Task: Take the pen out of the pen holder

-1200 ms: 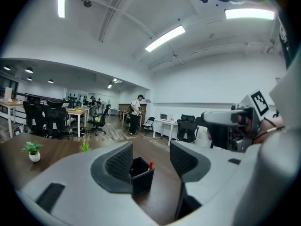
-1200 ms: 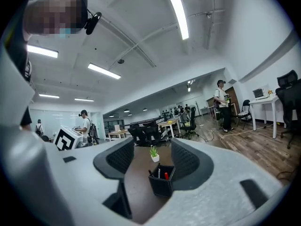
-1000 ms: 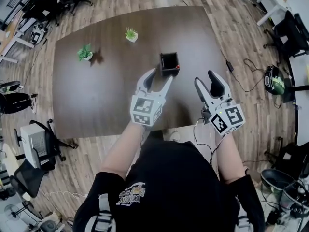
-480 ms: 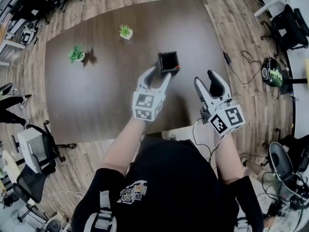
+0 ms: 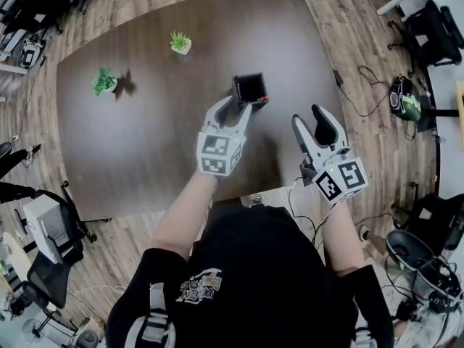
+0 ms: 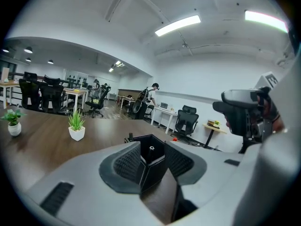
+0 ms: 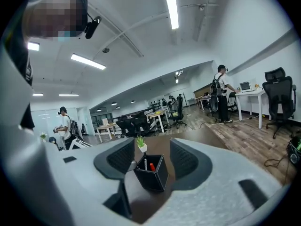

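Standing in the black square open-topped pen holder [image 7: 151, 174], a slim white pen [image 7: 145, 164] and a red-tipped pen [image 7: 151, 166] are not yet withdrawn. The holder sits on the dark brown wooden bench [image 5: 145, 129], just above the centre of the head view.

The left tongs [image 5: 240, 109] have just been closing and now stand part-way in, with the holder's near corner between the pads. Firm pad contact cannot be confirmed. The right tongs [image 5: 316, 125] stand wide and empty at the lower right of the holder, apart from it and pointed toward it.

Judged step: bracing the holder with the left tongs before extraction. The next move calls for completing that brace without tipping the holder. The right tongs should then come over the rim, narrow on one pen shaft and lift straight up.

A small green plant in a white pot [image 5: 180, 43] and a second potted plant [image 5: 104, 83] occupy the upper left of the bench.

Readable writing: none. The cubes [image 5: 217, 154] on the tongs carry only black-and-white square markers. No brand shows on the holder. The pale print on the person's black shirt [image 5: 197, 290] is too small to read.
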Tool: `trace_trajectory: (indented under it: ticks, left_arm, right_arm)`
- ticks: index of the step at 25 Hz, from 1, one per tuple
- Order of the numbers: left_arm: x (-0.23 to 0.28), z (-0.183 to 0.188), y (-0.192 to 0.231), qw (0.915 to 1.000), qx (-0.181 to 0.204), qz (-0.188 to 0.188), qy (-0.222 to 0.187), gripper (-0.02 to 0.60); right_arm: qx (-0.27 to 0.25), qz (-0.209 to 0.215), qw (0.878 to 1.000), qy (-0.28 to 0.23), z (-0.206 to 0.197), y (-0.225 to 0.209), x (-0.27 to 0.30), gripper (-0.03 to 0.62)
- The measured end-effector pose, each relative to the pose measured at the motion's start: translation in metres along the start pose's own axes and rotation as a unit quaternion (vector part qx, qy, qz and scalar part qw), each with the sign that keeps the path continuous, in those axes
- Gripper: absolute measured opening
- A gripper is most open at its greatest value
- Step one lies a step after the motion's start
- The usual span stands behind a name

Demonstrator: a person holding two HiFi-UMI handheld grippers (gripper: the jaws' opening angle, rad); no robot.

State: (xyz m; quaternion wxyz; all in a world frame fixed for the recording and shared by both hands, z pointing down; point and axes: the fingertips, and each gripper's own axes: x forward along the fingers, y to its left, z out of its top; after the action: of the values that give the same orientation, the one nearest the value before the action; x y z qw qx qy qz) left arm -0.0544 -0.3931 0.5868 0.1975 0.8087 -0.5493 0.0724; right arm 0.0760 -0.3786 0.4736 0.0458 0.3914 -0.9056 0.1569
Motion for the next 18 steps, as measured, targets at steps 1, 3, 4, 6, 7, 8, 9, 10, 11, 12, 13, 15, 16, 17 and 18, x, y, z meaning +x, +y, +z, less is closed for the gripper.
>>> trace_trajectory:
  ticks: [1, 3, 4, 6, 7, 8, 9, 10, 11, 12, 13, 15, 16, 17, 18]
  left_arm:
    - [0.001, -0.001, 0.0, 1.0, 0.001, 0.0, 0.001, 0.149]
    - [0.004, -0.003, 0.002, 1.0, 0.004, 0.003, 0.001, 0.13]
    - [0.004, -0.003, 0.002, 1.0, 0.006, 0.003, 0.002, 0.121]
    - [0.006, -0.005, 0.003, 0.9999, 0.011, 0.004, 0.003, 0.107]
    - [0.006, -0.005, 0.003, 0.9999, 0.015, 0.005, 0.003, 0.103]
    - [0.007, -0.006, 0.004, 0.9998, 0.02, 0.007, 0.003, 0.095]
    - [0.007, -0.007, 0.005, 0.9996, 0.026, 0.01, 0.003, 0.087]
    - [0.008, -0.009, 0.007, 0.9993, 0.033, 0.015, 0.003, 0.08]
    - [0.009, -0.009, 0.009, 0.999, 0.04, 0.02, 0.002, 0.071]
    - [0.01, -0.009, 0.01, 0.9986, 0.046, 0.024, 0.0, 0.063]
    - [0.01, -0.009, 0.01, 0.9983, 0.051, 0.027, -0.001, 0.06]
    - [0.01, -0.01, 0.01, 0.9979, 0.058, 0.029, -0.002, 0.049]
    - [0.01, -0.01, 0.01, 0.9977, 0.06, 0.03, -0.002, 0.044]
    - [0.01, -0.01, 0.01, 0.9977, 0.061, 0.031, -0.003, 0.038]
    - [0.01, -0.01, 0.011, 0.9976, 0.061, 0.032, -0.003, 0.038]
  right_arm:
    - [0.001, -0.002, 1.0, 0.001, -0.001, -0.001, 0.0, 0.238]
    - [0.004, -0.005, 1.0, 0.003, -0.004, -0.004, 0.001, 0.236]
    - [0.005, -0.006, 1.0, 0.004, -0.005, -0.005, 0.001, 0.236]
    - [0.008, -0.009, 1.0, 0.006, -0.007, -0.007, 0.002, 0.235]
    - [0.009, -0.01, 1.0, 0.007, -0.008, -0.008, 0.002, 0.233]
    - [0.01, -0.01, 1.0, 0.007, -0.009, -0.008, 0.003, 0.233]
    - [0.011, -0.011, 1.0, 0.008, -0.009, -0.009, 0.003, 0.232]
    - [0.012, -0.011, 1.0, 0.008, -0.009, -0.01, 0.004, 0.232]
    - [0.013, -0.011, 1.0, 0.008, -0.009, -0.012, 0.004, 0.231]
    - [0.014, -0.011, 1.0, 0.009, -0.009, -0.013, 0.004, 0.23]
    - [0.015, -0.012, 1.0, 0.009, -0.009, -0.014, 0.004, 0.23]
    - [0.016, -0.013, 1.0, 0.009, -0.009, -0.015, 0.004, 0.23]
    - [0.016, -0.014, 1.0, 0.009, -0.009, -0.015, 0.004, 0.23]
    - [0.016, -0.015, 1.0, 0.009, -0.01, -0.015, 0.004, 0.23]
    - [0.016, -0.016, 1.0, 0.009, -0.01, -0.015, 0.003, 0.23]
